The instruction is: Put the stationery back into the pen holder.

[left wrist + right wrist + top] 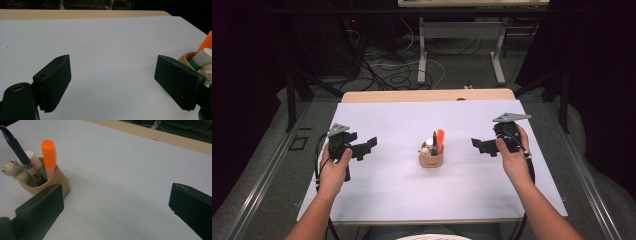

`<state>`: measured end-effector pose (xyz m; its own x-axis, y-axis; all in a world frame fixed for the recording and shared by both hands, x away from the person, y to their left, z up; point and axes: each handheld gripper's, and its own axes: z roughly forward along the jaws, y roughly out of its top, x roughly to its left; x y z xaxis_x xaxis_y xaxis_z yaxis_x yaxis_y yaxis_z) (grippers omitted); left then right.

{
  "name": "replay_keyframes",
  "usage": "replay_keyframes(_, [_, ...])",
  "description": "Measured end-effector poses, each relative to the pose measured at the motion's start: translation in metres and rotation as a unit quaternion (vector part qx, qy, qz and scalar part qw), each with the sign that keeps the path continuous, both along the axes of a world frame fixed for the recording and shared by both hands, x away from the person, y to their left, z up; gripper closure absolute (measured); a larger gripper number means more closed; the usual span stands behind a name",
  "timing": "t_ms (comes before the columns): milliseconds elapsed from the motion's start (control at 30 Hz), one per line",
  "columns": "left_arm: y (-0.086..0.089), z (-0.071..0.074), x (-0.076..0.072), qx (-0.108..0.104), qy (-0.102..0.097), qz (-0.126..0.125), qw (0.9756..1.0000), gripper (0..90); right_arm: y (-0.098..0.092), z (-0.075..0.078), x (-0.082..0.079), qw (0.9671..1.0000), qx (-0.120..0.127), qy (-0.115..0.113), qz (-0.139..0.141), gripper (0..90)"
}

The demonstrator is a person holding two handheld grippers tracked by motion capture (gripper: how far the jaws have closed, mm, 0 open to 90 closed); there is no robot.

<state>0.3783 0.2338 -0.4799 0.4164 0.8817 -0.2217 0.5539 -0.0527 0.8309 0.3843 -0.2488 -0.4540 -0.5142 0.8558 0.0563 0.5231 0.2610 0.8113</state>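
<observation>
Mid-sheet sat the tan pen cup (431, 158), orange marker (440, 136) upright inside. Left gripper (371, 144) and right gripper (476, 143) flanked it, jaws spread wide, holding nothing. Looked like the approach; next, line up on a pen.

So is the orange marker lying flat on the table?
No, the orange marker stands upright in the tan cup, beside a black pen.
</observation>
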Motion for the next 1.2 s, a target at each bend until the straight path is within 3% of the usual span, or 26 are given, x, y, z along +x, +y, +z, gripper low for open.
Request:
replay_keyframes(400, [0.014,-0.008,0.004,-0.014,0.005,0.020,0.9997,14.9,-0.033,-0.026,-0.002,0.9980,0.012,0.009,-0.061,0.0])
replay_keyframes(767, [0.028,-0.025,0.010,0.010,0.004,0.040,0.9991,15.0,-0.055,-0.049,0.001,0.9942,0.040,0.022,-0.098,0.0])
replay_keyframes(1000, [0.038,-0.035,0.012,0.018,0.007,0.060,0.9980,15.1,-0.064,-0.062,0.004,0.9918,0.034,0.014,-0.123,0.0])
replay_keyframes(1200, [0.043,-0.042,0.014,0.029,0.008,0.068,0.9973,15.0,-0.067,-0.073,0.002,0.9894,0.032,0.021,-0.140,0.0])
